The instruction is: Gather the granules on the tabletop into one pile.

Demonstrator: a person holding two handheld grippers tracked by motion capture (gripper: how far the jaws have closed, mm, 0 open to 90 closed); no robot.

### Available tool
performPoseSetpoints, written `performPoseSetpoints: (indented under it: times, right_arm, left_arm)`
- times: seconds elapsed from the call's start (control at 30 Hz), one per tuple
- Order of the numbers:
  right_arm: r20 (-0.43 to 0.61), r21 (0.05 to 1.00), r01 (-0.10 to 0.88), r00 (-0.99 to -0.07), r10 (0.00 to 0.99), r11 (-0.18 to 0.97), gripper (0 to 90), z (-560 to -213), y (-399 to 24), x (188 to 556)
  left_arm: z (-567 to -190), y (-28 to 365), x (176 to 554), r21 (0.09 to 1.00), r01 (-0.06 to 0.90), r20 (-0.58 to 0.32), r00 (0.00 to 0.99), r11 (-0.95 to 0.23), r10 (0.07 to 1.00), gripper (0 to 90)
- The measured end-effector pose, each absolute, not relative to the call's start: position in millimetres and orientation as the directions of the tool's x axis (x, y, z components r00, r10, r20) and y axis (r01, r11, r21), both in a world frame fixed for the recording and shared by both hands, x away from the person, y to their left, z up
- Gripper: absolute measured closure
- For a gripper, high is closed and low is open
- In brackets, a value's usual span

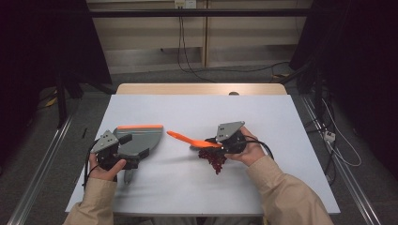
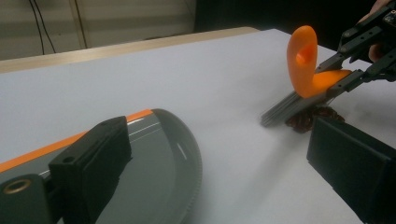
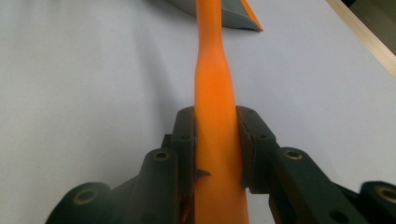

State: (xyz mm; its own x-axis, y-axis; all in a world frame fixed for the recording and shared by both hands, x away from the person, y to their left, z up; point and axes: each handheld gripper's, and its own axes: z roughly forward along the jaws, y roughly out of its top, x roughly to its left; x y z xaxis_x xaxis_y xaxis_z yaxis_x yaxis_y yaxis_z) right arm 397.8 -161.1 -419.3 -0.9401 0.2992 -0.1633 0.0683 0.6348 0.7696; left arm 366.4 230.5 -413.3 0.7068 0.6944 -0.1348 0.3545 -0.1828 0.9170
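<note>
My right gripper (image 1: 212, 141) (image 3: 215, 119) is shut on the orange handle (image 1: 187, 138) (image 3: 211, 70) of a small brush. Its grey bristles (image 2: 286, 108) rest on the table against a pile of dark red crumbs (image 1: 213, 160) (image 2: 312, 117). The handle's looped end (image 2: 301, 56) points toward a grey dustpan (image 1: 143, 139) (image 2: 161, 172) (image 3: 233, 11) with an orange lip (image 1: 140, 126), lying flat to the left. My left gripper (image 1: 127, 152) (image 2: 215, 125) sits at the pan's near side. Its jaws stand wide apart, one over the pan, the other over bare table.
The white table top (image 1: 197, 112) has a wooden strip (image 1: 202, 88) along its far edge. Cables (image 1: 187, 61) hang down the wall behind. Metal rails (image 1: 42, 164) run along the floor on both sides, and dark curtains flank the space.
</note>
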Motion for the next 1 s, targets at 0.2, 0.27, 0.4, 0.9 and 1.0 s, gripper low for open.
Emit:
performPoseSetpoints:
  times: [0.2, 0.27, 0.4, 0.9, 1.0]
  right_arm:
    - [-0.152, 0.775, 0.073, -0.943, 0.297, 0.628, 71.5, -418, -159, 396]
    - [-0.146, 0.776, 0.073, -0.945, 0.292, 0.626, 71.5, -418, -159, 396]
    - [-0.148, 0.779, 0.07, -0.945, 0.292, 0.623, 71.6, -418, -159, 395]
    - [-0.125, 0.826, 0.1, -0.927, 0.354, 0.554, 71.7, -400, -165, 402]
    - [-0.082, 0.835, 0.136, -0.927, 0.365, 0.533, 71.7, -394, -166, 401]
  left_arm:
    - [-413, 231, 366, 0.917, 0.356, -0.137, 0.704, -0.179, 0.696, 5.9]
    - [-413, 231, 366, 0.917, 0.356, -0.138, 0.704, -0.178, 0.696, 5.9]
    - [-413, 231, 366, 0.917, 0.356, -0.138, 0.705, -0.179, 0.696, 5.9]
    - [-413, 231, 367, 0.917, 0.357, -0.139, 0.706, -0.178, 0.695, 5.9]
    - [-414, 231, 367, 0.917, 0.358, -0.141, 0.706, -0.178, 0.694, 5.9]
